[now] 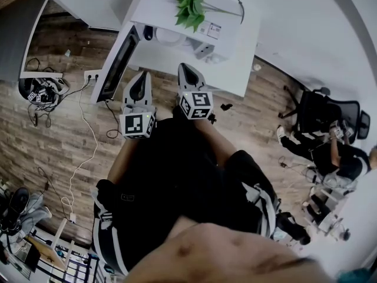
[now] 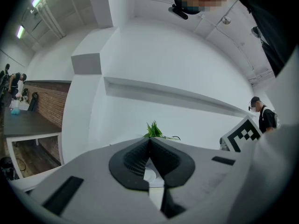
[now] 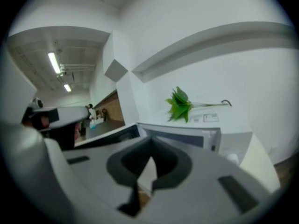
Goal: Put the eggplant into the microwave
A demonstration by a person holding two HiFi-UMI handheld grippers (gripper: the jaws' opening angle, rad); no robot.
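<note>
- Left gripper [image 1: 140, 76] is closed, pads meeting tip to tip, nothing held. Right gripper [image 1: 186, 69] is the same, closed and empty.
- Both point at 12 o'clock toward the microwave [image 1: 230, 16]. Its door [image 1: 115, 69] hangs open at 10 o'clock.
- The eggplant is not clearly visible in any view. A dark shape [image 1: 147, 33] beside the white plate [image 1: 168, 37] at the microwave opening might be it, cannot tell.
- Risk: if the eggplant sits half on the plate, pushing the door shut could jam or roll it.
- Risk: the open door is just beside the left gripper, so a sideways swing could knock it.
- Risk: the plant [image 1: 191, 7] lies loose on top of the microwave, and a bump to the body could slide it off.
- Risk: cables [image 1: 88, 152] trail across the floor at 9 o'clock and could catch a foot.
- Surface: a plain white table [image 1: 230, 69] carries the microwave.
- Room: wood-plank floor [image 1: 59, 128], white walls, and a brick wall [image 2: 46, 104] off to the side. A person sits on a chair [image 1: 321, 108] at 3 o'clock.
</note>
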